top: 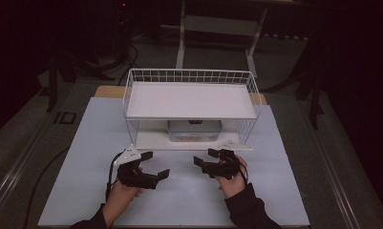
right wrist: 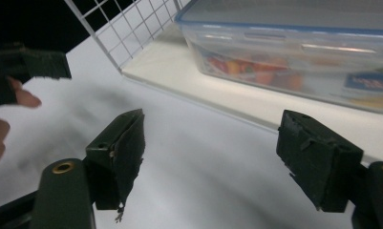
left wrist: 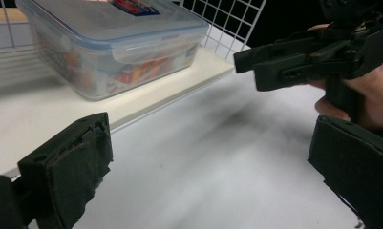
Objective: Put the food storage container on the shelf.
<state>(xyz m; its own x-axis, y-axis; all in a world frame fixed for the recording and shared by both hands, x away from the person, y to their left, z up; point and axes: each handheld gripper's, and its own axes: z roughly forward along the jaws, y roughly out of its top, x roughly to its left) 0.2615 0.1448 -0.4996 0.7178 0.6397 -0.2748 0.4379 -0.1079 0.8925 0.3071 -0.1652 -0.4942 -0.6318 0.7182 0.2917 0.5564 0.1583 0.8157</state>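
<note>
A clear plastic container (top: 194, 130) with a blue-rimmed lid sits on the lower board of a white wire shelf rack (top: 191, 76). Colourful contents show through the container's wall (left wrist: 112, 43) (right wrist: 299, 52). My left gripper (top: 155, 164) hovers over the white table in front of the rack, open and holding nothing. In its own view the left gripper (left wrist: 213, 171) has its jaws spread wide. My right gripper (top: 205, 157) is beside it, also open and empty. The right gripper (right wrist: 218, 157) faces the container, short of the lower board (right wrist: 189, 76).
The rack's upper shelf (top: 189, 100) is a bare white board with a wire rim. The white table top (top: 189, 200) stretches around both hands. Beyond the table lie dark floor, cables and a white frame (top: 218, 24).
</note>
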